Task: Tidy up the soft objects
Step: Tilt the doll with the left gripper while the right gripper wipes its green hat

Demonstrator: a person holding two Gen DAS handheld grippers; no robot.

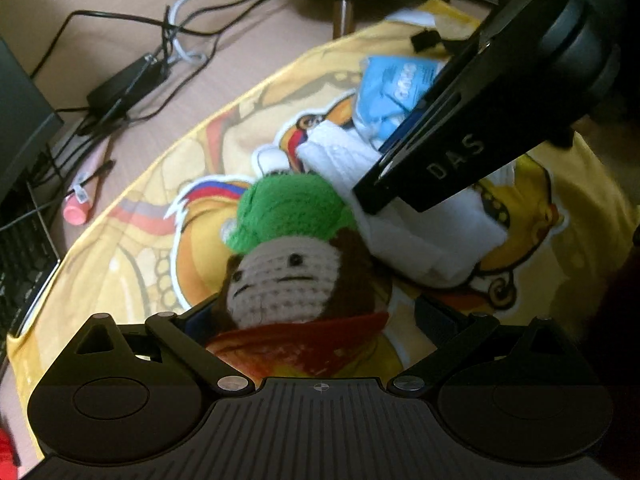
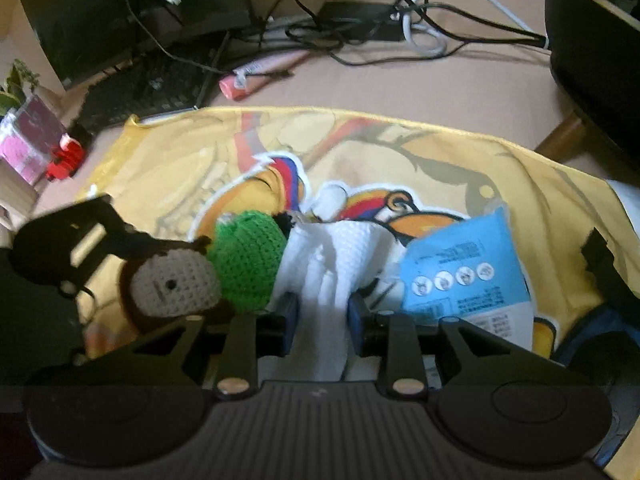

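Observation:
A crocheted doll (image 1: 288, 272) with a green hat, beige face and brown hair lies on a yellow printed cloth (image 1: 160, 184). My left gripper (image 1: 316, 316) is open, its fingers standing wide on either side of the doll's head. The doll (image 2: 176, 284) also shows at the left of the right wrist view, beside the left gripper (image 2: 60, 248). My right gripper (image 2: 322, 316) is shut on a white knitted cloth (image 2: 324, 256) that is bunched next to the doll. From the left wrist view, the right gripper (image 1: 440, 160) comes down from the upper right onto the white cloth (image 1: 420, 240). A blue packet (image 2: 464, 272) leans against it.
The yellow cloth (image 2: 400, 152) covers a beige table (image 2: 400, 84). Behind it lie tangled cables (image 2: 420, 20), a black power adapter (image 2: 360, 12), a pink tube (image 2: 248, 80), a keyboard (image 2: 148, 88) and a dark monitor (image 2: 120, 8). A pink box (image 2: 32, 136) and red object (image 2: 66, 158) sit far left.

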